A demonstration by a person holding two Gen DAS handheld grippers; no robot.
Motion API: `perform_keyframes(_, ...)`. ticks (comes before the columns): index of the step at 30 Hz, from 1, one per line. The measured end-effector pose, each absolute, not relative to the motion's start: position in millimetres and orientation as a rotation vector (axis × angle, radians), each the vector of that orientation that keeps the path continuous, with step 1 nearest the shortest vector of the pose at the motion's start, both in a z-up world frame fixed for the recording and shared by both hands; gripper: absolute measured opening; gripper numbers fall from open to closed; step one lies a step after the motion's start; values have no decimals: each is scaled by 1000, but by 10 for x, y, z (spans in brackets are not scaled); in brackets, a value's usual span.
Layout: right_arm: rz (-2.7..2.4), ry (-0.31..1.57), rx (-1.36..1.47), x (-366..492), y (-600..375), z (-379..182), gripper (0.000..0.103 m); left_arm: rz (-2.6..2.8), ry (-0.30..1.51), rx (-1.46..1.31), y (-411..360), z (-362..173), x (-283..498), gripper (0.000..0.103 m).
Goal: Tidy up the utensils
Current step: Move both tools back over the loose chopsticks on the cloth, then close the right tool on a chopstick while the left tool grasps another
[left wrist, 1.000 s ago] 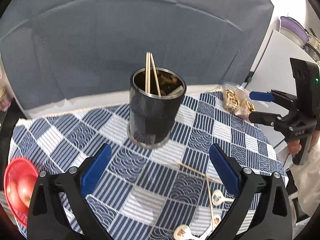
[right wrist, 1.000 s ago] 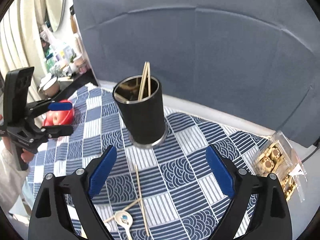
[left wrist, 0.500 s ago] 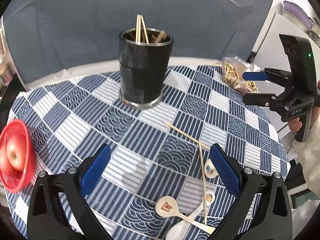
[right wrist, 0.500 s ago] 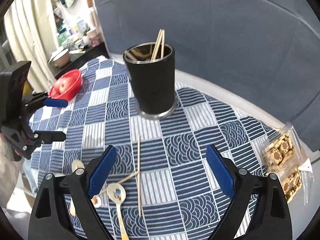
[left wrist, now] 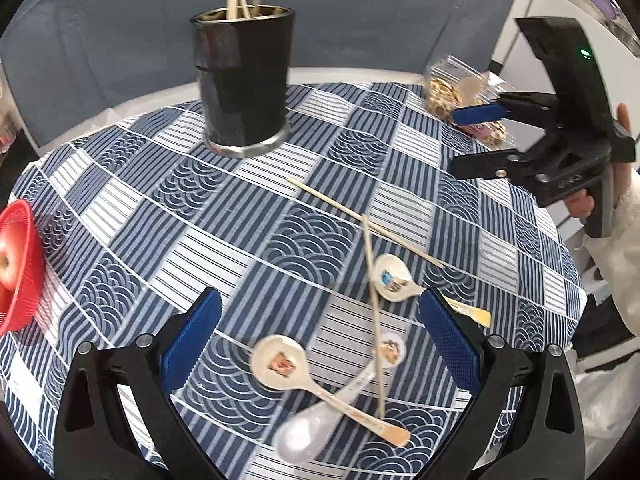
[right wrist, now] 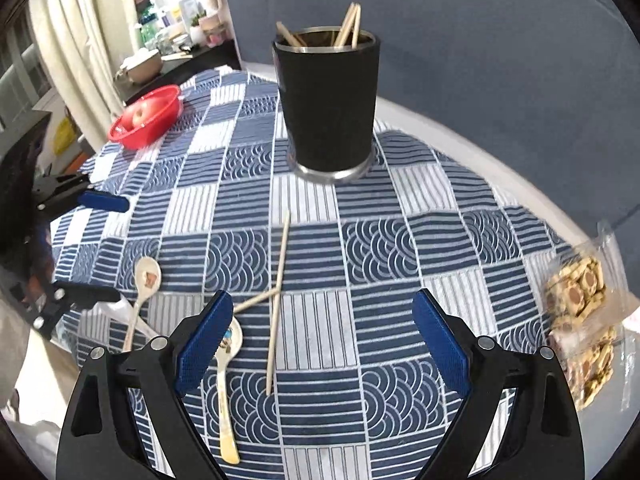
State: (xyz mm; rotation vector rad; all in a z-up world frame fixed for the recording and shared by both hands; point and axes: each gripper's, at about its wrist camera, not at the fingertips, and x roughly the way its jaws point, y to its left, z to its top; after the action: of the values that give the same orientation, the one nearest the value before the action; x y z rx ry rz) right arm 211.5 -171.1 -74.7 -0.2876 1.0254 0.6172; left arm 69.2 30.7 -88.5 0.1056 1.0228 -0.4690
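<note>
A black utensil cup [left wrist: 242, 76] [right wrist: 328, 100] with chopsticks in it stands at the far side of the checked tablecloth [left wrist: 160, 216]. Two loose chopsticks [left wrist: 372, 312] [right wrist: 278, 296] lie crossed near the front. Several ceramic spoons [left wrist: 288, 368] [right wrist: 228, 344] lie beside them. My left gripper [left wrist: 318, 332] is open and empty above the spoons. My right gripper [right wrist: 322, 332] is open and empty above the chopsticks; it also shows in the left wrist view [left wrist: 480, 140]. The left gripper shows at the left of the right wrist view [right wrist: 100, 248].
A red bowl [right wrist: 146, 116] [left wrist: 18, 264] with an apple sits at the table's left edge. A clear bag of biscuits [right wrist: 584, 312] [left wrist: 460, 96] lies at the right edge. A grey backdrop [left wrist: 360, 12] stands behind the table.
Both grippers have pulled back and lowered toward the front of the table. The loose chopsticks and spoons now sit between and under the fingers. Both stay open.
</note>
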Motion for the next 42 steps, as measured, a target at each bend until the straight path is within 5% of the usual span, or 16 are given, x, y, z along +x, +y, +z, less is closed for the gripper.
perform_keyframes(27,660,1175,-451,2250,-1369,-1567,85,-614,1278,363,-301,-1605,890,94)
perform_keyframes(33,648,1211,-476,2284,-1298,-1621,62,-566,1274,455,-363,-1664,895,75)
perform_keyframes(37,632,1226,-444,2314,-1346,-1571,5,-539,1265,413,-291,-1608,975,34)
perform_keyframes(38,633,1228,-438,2316,-1370,-1574,5,-528,1268,394,-253,-1601,1007,19)
perform_keyframes(42,622,1244,-379,2322,-1529,-1568,5,-517,1281,331,-138,-1608,1093,7)
